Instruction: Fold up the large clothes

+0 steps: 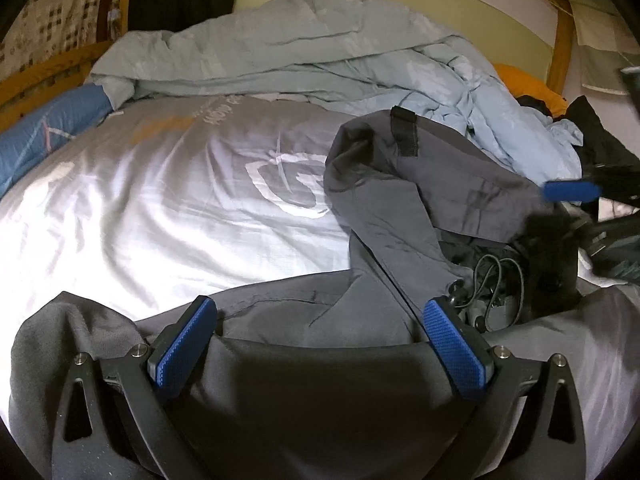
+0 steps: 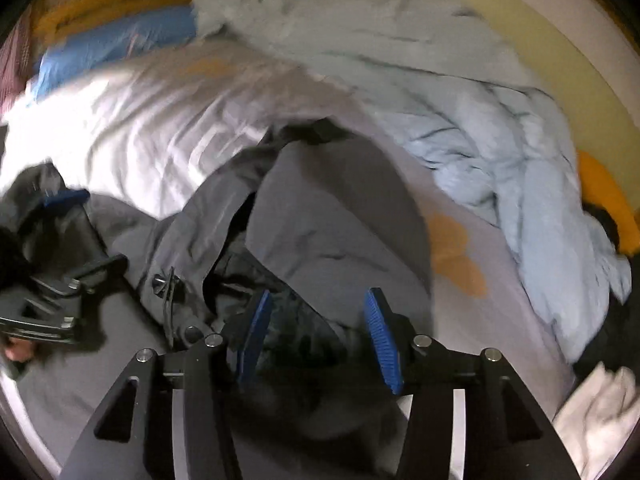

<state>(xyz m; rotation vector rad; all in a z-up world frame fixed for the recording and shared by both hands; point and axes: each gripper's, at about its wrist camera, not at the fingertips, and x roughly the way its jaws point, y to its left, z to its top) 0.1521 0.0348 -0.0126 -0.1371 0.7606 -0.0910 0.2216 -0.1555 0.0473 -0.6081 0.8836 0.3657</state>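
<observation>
A large grey jacket (image 1: 400,208) lies crumpled on the bed, with a black strap near its far end and dark cords by the collar. My left gripper (image 1: 320,320) is open, its blue pads (image 1: 452,344) spread just above the jacket's near panel. My right gripper (image 2: 316,320) is open over the jacket (image 2: 332,216), above its dark lining. The right gripper also shows at the right edge of the left wrist view (image 1: 572,192). The left gripper shows at the left of the right wrist view (image 2: 64,240). The right wrist view is blurred.
The jacket lies on a white patterned bed sheet (image 1: 160,208). A bunched pale blue duvet (image 1: 300,52) fills the far side. A blue pillow (image 1: 52,128) lies at the left, an orange pillow (image 1: 528,84) at the right. A wooden bed frame (image 1: 560,40) rings the bed.
</observation>
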